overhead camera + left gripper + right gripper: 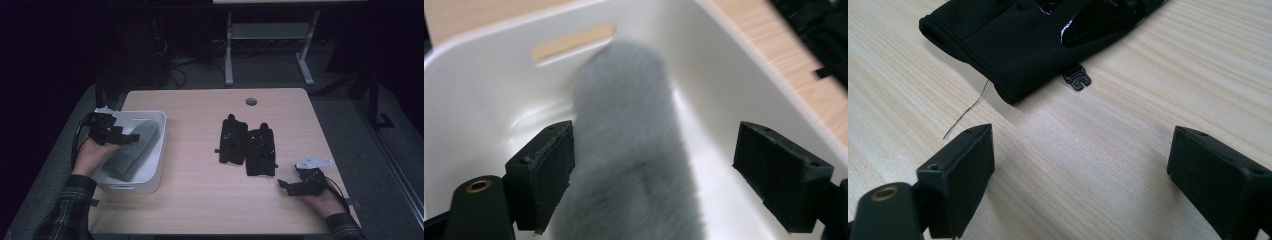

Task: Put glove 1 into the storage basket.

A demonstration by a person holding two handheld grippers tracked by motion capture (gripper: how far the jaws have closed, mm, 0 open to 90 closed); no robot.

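Note:
A grey fuzzy glove (131, 149) lies inside the white bin (159, 150) at the table's left. My left gripper (131, 137) hovers over the bin, open; in the left gripper view the grey glove (634, 150) lies below and between the spread jaws, and neither pad presses on it. Two black gloves (248, 144) lie side by side at the table's middle. My right gripper (284, 186) rests near the front right edge, open, with bare wood between its jaws. The cuff of a black glove (1013, 40) lies just ahead of it.
The wooden table (200, 200) has a round cable hole (251, 101) at its far edge. A small black clip (1077, 78) and a loose thread (965, 111) lie by the black glove's cuff. Desk legs and cables stand on the dark floor behind.

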